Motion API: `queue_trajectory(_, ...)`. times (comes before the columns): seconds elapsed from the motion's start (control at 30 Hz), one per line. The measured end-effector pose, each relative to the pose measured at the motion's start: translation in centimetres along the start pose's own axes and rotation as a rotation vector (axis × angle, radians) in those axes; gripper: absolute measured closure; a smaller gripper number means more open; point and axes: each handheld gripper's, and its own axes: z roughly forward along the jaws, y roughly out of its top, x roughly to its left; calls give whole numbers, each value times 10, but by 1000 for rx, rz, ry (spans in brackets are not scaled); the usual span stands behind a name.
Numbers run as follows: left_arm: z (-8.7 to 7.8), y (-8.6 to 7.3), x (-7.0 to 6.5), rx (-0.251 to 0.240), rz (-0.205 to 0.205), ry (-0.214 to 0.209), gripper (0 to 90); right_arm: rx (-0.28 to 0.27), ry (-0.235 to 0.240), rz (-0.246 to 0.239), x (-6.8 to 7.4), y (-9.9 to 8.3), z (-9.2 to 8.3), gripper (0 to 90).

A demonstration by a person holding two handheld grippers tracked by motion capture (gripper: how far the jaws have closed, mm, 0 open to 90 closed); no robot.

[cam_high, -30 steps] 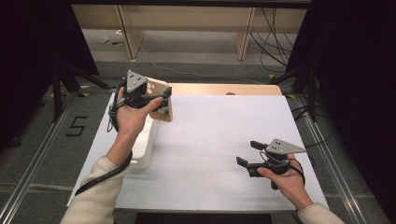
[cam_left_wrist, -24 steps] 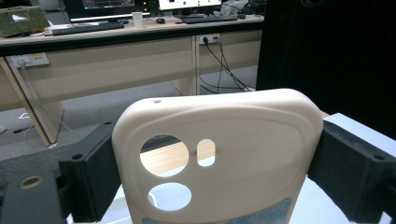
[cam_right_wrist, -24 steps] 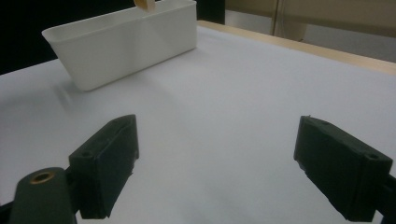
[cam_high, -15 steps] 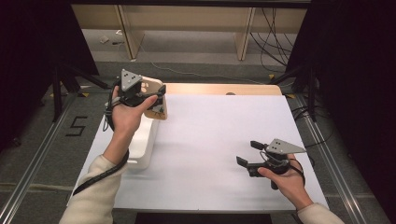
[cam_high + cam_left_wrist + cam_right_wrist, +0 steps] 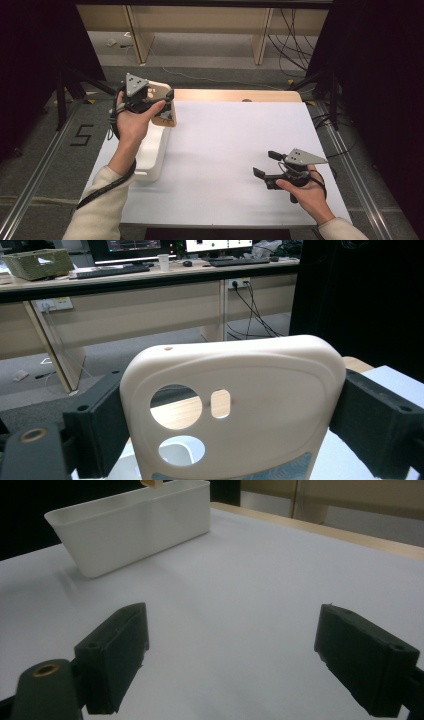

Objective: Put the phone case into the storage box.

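My left gripper (image 5: 167,106) is shut on a cream phone case (image 5: 158,90), held up over the far end of the white bin (image 5: 150,156) at the table's left. In the left gripper view the case (image 5: 240,405) stands upright with its round camera holes facing me. Both black jaws press on its sides. My right gripper (image 5: 265,164) hovers low over the white table sheet (image 5: 225,145) at the front right, open with nothing between its jaws. From the right gripper (image 5: 232,625) the bin (image 5: 135,525) stands farther off.
A wooden strip (image 5: 230,95) runs along the table's far edge. Beyond it lie the floor, desk legs (image 5: 135,35) and loose cables (image 5: 295,30). Dark curtains flank both sides. A desk with monitors and a basket (image 5: 35,262) stands across the room.
My left gripper has drifted a little to the left and away with the phone case in it. The right gripper has stayed put.
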Motion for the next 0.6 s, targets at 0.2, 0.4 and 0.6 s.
queue_trajectory(0.2,-1,1,2,-2,2,10,106,1,-1,0,0,0,0,151)
queue_trajectory(0.4,-2,2,5,-5,-1,23,106,1,0,0,0,0,0,151)
queue_trajectory(0.6,-3,2,8,-5,1,33,106,1,1,0,0,0,0,151)
